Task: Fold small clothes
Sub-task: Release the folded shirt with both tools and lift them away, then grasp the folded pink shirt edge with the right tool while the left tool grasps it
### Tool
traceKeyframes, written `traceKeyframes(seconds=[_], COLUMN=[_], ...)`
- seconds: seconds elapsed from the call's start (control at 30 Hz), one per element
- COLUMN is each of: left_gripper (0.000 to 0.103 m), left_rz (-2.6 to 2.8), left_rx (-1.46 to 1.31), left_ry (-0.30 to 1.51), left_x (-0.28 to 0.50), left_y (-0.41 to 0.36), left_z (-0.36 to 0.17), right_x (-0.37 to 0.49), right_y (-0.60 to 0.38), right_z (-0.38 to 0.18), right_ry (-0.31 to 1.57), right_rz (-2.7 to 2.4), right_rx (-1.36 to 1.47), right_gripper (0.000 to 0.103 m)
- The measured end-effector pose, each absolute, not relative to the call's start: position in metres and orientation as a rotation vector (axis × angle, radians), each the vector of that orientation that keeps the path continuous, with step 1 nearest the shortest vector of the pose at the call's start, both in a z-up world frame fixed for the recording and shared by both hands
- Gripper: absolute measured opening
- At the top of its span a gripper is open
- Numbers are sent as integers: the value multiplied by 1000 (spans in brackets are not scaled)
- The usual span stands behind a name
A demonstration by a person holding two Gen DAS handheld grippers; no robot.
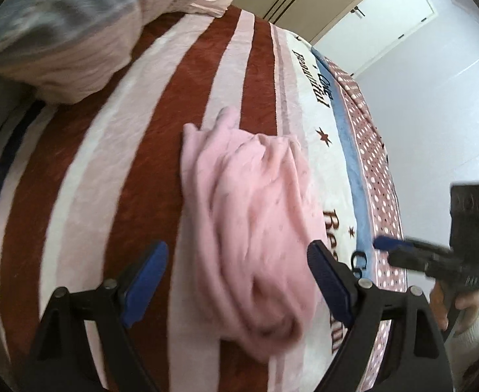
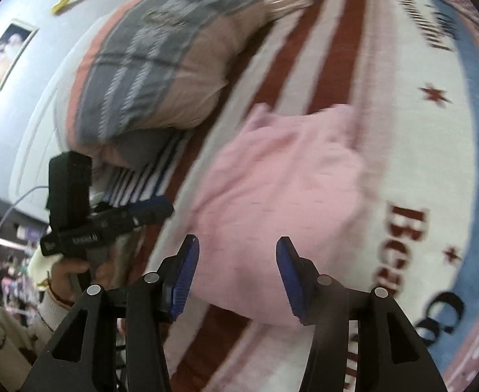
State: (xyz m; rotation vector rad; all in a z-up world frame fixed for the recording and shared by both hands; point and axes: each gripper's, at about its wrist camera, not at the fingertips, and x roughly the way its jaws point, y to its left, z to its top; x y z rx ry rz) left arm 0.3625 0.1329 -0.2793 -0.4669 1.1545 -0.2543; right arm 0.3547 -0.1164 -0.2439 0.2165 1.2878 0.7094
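A small pink garment (image 1: 242,215) lies crumpled on the striped bed blanket (image 1: 134,170); it also shows in the right wrist view (image 2: 282,192). My left gripper (image 1: 239,277) is open, its blue-padded fingers straddling the garment's near end, holding nothing. My right gripper (image 2: 236,277) is open just above the garment's near edge, empty. The right gripper also shows in the left wrist view (image 1: 389,245) at the bed's right side. The left gripper shows in the right wrist view (image 2: 151,210) to the left of the garment.
A grey and pink checked pillow (image 2: 161,62) lies at the head of the bed, also seen in the left wrist view (image 1: 66,23). The blanket (image 2: 412,150) has red and white stripes and lettering. A white door (image 1: 380,16) and wall stand beyond the bed's right edge.
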Motion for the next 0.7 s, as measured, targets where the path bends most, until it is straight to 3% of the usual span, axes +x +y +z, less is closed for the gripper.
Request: traceKeyframes(seconds=[0.2,0.5,0.7], left_gripper=[83,83,83], left_rz=[-169,12,-89], left_rx=[-365,-236,-417], left_ry=[1191,1289,1246], left_x=[394,383,377], left_y=[114,157,171], left_z=[-306,-346,-335], right_x=[350,349,360], right_y=[-131,-145,-152], right_z=[-275,-314,-316], right_ry=[1351,1417,1406], right_rz=[652,620,610], right_rx=[226,245,301], right_gripper=[46,46,49])
